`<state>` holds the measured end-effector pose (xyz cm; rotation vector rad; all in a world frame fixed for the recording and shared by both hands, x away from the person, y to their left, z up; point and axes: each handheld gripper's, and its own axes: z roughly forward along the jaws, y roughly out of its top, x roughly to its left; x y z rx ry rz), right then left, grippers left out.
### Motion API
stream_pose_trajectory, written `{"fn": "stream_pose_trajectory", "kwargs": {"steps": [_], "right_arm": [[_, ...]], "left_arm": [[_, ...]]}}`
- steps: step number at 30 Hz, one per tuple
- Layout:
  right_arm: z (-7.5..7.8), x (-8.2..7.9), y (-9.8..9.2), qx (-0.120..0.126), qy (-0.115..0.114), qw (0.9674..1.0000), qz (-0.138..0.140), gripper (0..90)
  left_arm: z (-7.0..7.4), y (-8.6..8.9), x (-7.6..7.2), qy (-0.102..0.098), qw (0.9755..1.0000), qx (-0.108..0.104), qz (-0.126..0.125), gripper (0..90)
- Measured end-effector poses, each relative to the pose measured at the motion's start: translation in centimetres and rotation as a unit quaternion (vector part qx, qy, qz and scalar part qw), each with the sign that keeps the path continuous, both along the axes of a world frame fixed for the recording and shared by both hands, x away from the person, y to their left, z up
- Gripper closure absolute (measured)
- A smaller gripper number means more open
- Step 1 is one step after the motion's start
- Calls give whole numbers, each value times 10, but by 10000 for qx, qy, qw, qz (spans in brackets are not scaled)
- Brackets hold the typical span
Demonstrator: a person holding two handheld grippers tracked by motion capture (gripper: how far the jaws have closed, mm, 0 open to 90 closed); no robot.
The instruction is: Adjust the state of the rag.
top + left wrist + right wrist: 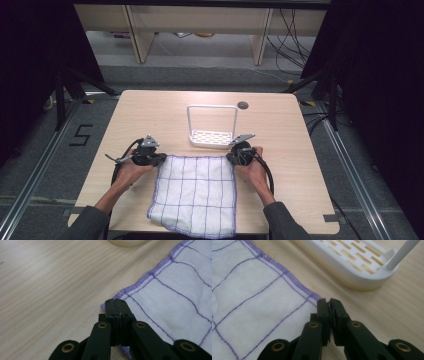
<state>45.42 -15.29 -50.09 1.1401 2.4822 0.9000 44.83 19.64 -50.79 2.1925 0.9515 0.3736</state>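
Both grippers, the left gripper (117,305) and the right gripper (329,305), were closed on the two far corners of the white cloth (196,192), which lay flat just in front of the empty white rack (212,137), so the corners were gripped but lifting or folding was, I judge, not yet done.

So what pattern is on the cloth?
The cloth is white with a thin purple stitched grid and a purple hem, clearest in the right gripper view.
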Motion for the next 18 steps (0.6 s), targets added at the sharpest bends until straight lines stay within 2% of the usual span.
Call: {"fn": "stream_pose_trajectory", "kwargs": {"steps": [2,4,6,7,8,9,10,16,17,18], "right_arm": [[3,1,-1,-20,59,10000,31,884],[5,3,0,46,-72,10000,10,886],[9,4,0,8,-51,10000,78,886],[9,5,2,28,-162,9998,77,886],[9,4,4,93,-121,9999,15,886],[11,5,4,-39,-155,9999,45,886],[9,5,5,-30,-206,9998,75,886],[10,6,4,-50,-111,9999,55,886],[10,6,4,-43,-129,9999,34,886],[8,6,4,-1,-245,9997,48,886]], "left_arm": [[0,1,2,-17,10000,-49,0,891],[-1,2,4,-13,9999,-168,39,892],[0,4,5,-3,9999,-130,56,892],[0,5,6,19,9998,-183,82,892],[0,6,6,2,9998,-175,70,892],[0,6,6,-6,9998,-200,81,892],[0,6,6,-25,9997,-211,107,892],[1,7,6,-46,9998,-186,113,890],[1,7,6,-95,9996,-228,121,892],[3,7,6,-71,9996,-236,103,892]]}}
